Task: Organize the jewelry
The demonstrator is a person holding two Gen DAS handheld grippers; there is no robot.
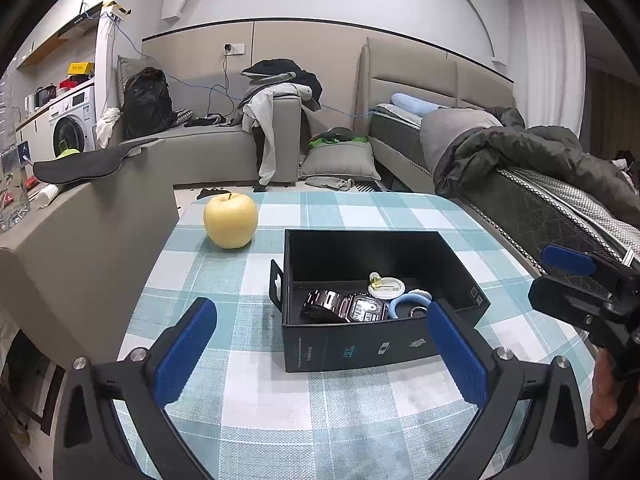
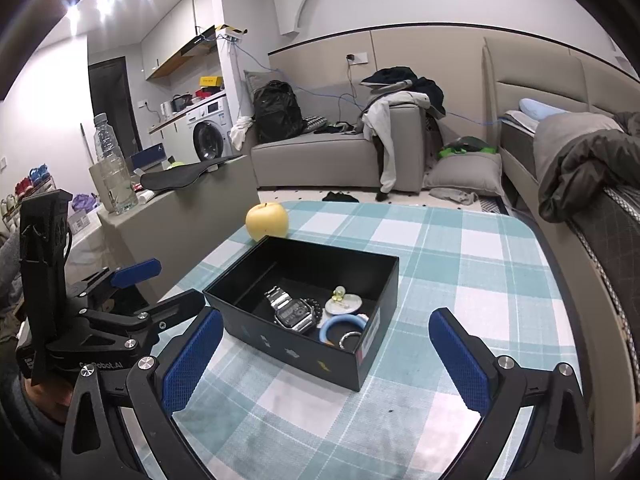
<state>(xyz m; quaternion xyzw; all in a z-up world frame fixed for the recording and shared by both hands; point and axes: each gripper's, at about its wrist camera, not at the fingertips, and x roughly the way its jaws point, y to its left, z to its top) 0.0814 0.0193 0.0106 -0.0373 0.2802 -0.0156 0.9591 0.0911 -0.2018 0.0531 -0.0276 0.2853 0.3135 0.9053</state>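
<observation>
An open black box [image 1: 360,344] [image 2: 288,350] stands on the checked tablecloth. Inside lie a steel digital watch [image 1: 352,307] [image 2: 289,310], a light blue ring [image 1: 408,303] [image 2: 340,326], a white round piece with a yellow charm [image 1: 386,283] [image 2: 343,301], a small metal ring [image 2: 349,339] and dark beads [image 2: 316,307]. My left gripper [image 1: 322,320] is open, just short of the box's near wall, nothing between its fingers. My right gripper [image 2: 326,322] is open too, with the box's near corner between its blue pads [image 2: 460,360]. In the left wrist view the right gripper's fingers [image 1: 568,260] enter from the right edge.
A yellow apple [image 1: 231,220] [image 2: 267,222] sits beyond the box at the table's far left. A grey ledge [image 1: 80,216] with a plastic bottle [image 2: 114,168] borders the table on the left. A bed [image 1: 560,184] runs along the right. A sofa [image 1: 224,148] stands behind.
</observation>
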